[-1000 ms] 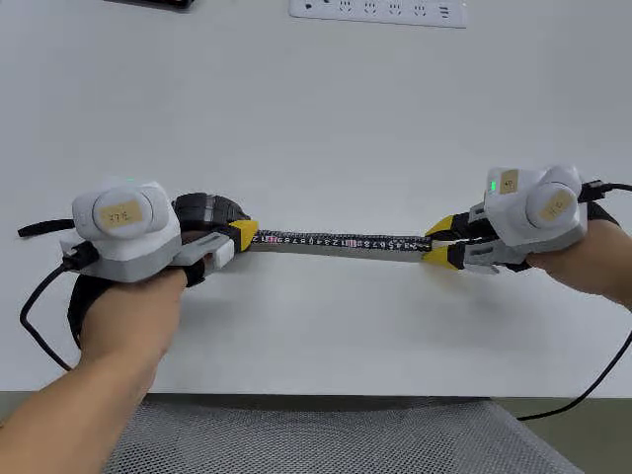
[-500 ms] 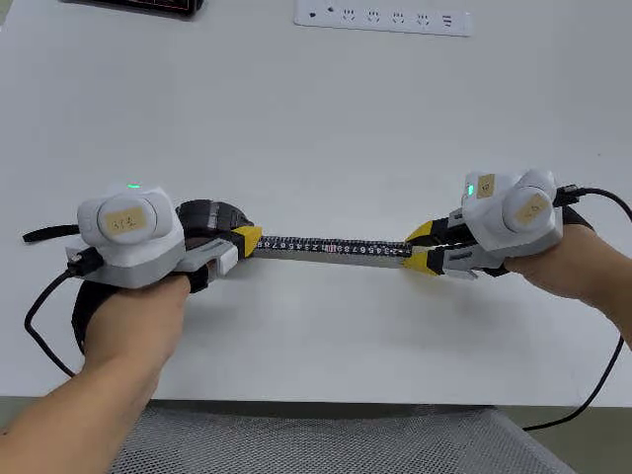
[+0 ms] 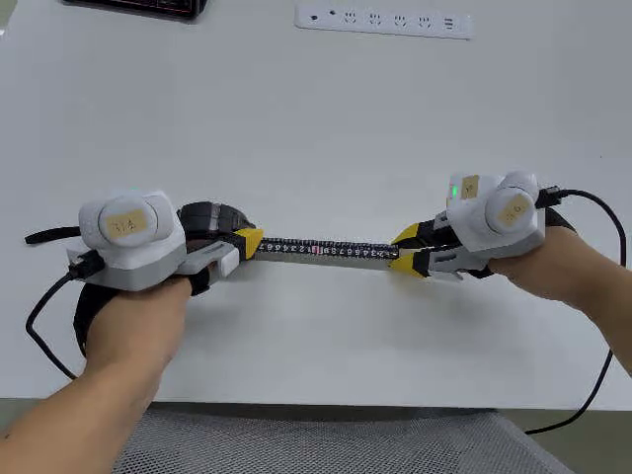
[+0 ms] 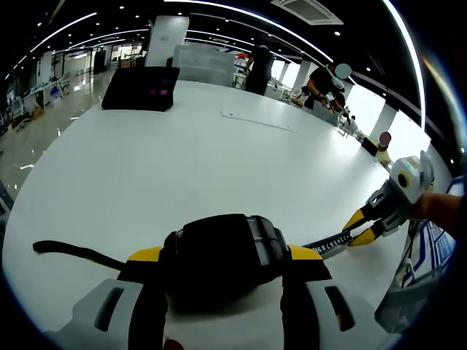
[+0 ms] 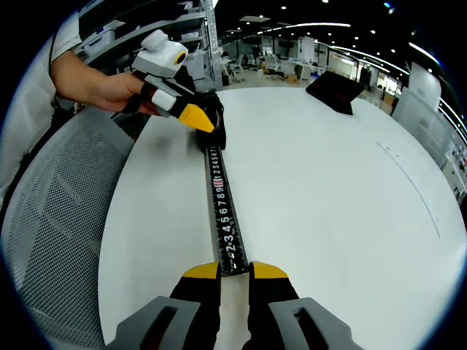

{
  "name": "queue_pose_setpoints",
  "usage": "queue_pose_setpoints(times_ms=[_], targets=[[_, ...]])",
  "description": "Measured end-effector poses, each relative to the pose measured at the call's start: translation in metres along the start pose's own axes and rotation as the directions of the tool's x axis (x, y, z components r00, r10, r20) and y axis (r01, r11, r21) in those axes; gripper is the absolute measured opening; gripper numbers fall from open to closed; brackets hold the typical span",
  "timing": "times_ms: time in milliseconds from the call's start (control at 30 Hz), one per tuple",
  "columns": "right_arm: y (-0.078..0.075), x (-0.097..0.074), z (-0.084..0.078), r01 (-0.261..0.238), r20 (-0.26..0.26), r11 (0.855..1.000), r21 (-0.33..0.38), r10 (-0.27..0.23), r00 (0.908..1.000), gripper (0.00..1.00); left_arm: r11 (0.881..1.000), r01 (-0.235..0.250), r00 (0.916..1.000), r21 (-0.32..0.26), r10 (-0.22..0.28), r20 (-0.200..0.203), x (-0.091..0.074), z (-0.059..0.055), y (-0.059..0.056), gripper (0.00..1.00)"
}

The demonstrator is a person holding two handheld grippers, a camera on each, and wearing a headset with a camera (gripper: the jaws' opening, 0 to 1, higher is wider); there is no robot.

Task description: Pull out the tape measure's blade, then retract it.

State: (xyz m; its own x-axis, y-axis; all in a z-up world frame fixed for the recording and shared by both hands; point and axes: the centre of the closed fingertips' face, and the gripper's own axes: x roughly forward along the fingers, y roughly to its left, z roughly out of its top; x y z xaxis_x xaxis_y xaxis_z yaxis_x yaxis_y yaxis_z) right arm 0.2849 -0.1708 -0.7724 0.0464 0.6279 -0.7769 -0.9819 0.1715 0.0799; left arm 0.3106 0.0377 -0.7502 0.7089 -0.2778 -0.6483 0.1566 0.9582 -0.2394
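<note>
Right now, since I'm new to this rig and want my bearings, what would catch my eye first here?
A dark numbered blade stretches across the white table between the two grippers. The left gripper is clamped on the black tape measure case at the left; the right gripper pinches the blade's free end at the right. A white power strip lies at the table's far edge.

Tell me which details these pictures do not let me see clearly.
1. Blade tip: in the right gripper view it lies between the right tool's jaws, so its hook is hidden.
2. Case: in the head view the left tool covers most of it; no lock or label can be told.
3. Blade numbers: too small to read in the head view.
4. Dark device: cut off by the head view's top edge.
</note>
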Motion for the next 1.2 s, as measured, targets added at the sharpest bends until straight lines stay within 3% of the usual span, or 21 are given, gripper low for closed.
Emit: queue_pose_setpoints(times_ms=[1200], targets=[[0.007, 0.027, 0.032, -0.044, 0.043, 0.999, -0.004, 0.044, 0.9981, 0.10, 1.000, 0.016, 0.9998, -0.018, -0.016, 0.006, -0.001, 0.000, 0.000, 0.59]])
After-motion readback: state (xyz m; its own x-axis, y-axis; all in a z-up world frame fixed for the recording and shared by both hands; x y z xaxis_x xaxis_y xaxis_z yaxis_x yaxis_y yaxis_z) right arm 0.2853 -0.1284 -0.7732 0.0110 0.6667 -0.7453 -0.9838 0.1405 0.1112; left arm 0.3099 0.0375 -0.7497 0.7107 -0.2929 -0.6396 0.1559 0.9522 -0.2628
